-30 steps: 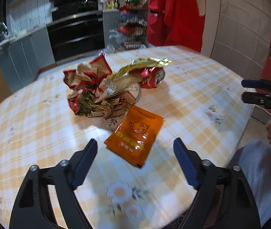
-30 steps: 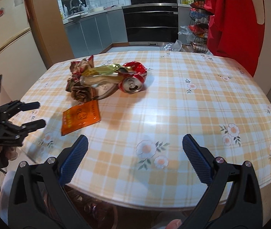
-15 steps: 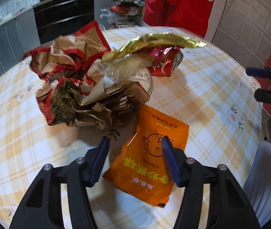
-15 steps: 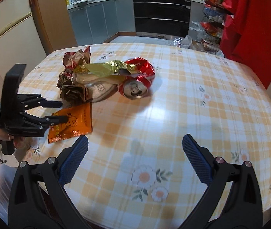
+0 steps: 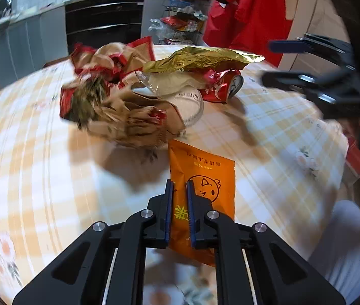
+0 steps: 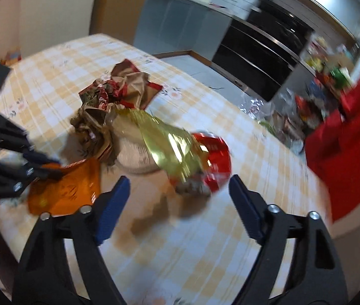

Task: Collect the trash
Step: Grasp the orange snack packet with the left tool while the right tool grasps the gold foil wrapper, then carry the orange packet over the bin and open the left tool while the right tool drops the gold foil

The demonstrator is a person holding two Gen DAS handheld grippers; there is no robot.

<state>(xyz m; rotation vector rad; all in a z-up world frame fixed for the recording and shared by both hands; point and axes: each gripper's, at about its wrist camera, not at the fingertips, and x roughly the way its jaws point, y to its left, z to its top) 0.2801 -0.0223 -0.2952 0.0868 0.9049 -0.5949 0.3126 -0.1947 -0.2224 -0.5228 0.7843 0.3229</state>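
My left gripper [image 5: 179, 188] is shut on the near edge of an orange packet [image 5: 205, 175] that lies on the checked tablecloth; the packet also shows in the right wrist view [image 6: 73, 185]. Beyond it lies a heap of trash: crumpled red-brown paper [image 5: 109, 94], a gold foil wrapper [image 5: 200, 58], a white lid [image 5: 190, 104] and a crushed red can [image 5: 223, 86]. My right gripper [image 6: 178, 185] is open just in front of the red can [image 6: 215, 155] and the gold wrapper [image 6: 169, 142]. It also shows at the right of the left wrist view [image 5: 276, 61].
The round table [image 6: 230, 228] has an orange checked cloth with flowers. A red garment [image 5: 251, 10] hangs behind it. Grey kitchen cabinets and a black oven [image 5: 103, 17] stand at the back, beside a wire rack of packets [image 5: 182, 17].
My left gripper has closed on the orange packet's edge. My right gripper has moved in toward the red can and gold wrapper and stays open.
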